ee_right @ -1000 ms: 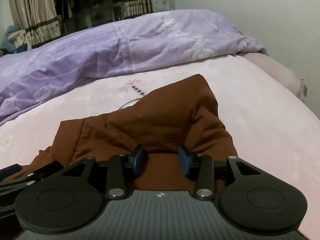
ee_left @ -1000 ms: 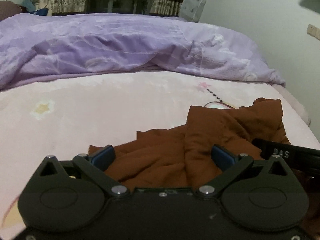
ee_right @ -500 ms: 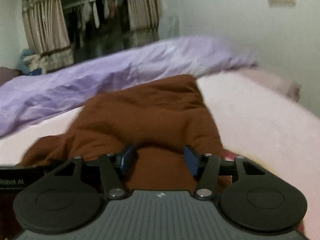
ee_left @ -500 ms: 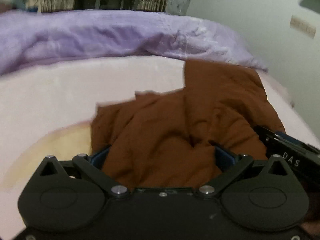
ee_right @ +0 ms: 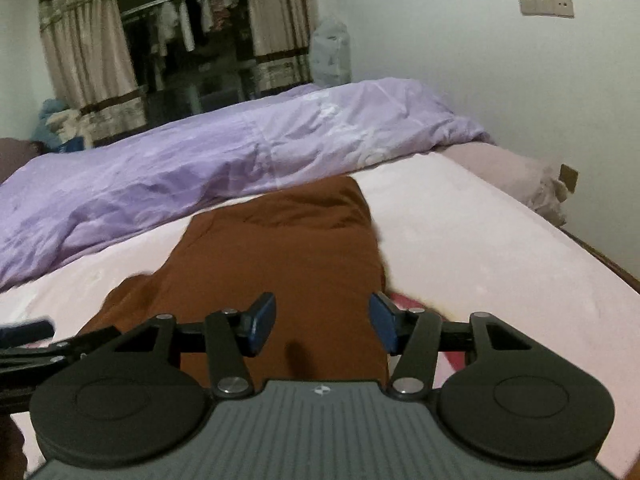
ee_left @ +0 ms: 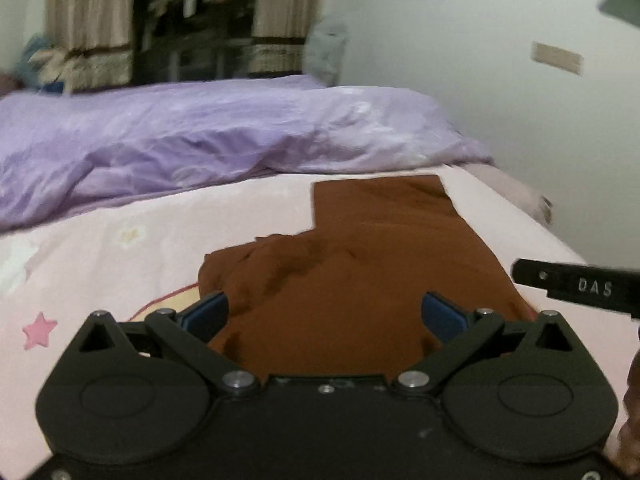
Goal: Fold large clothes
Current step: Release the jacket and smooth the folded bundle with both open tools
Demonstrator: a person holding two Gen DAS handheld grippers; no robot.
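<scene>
Below, brown garment (ee_left: pixel 360 280) on pink bed sheet (ee_left: pixel 100 264), both jaws spread

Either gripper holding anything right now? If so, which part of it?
Nothing held. The left gripper and the right gripper both have jaws spread wide over the near end of the brown garment, which lies on the bed sheet.
</scene>
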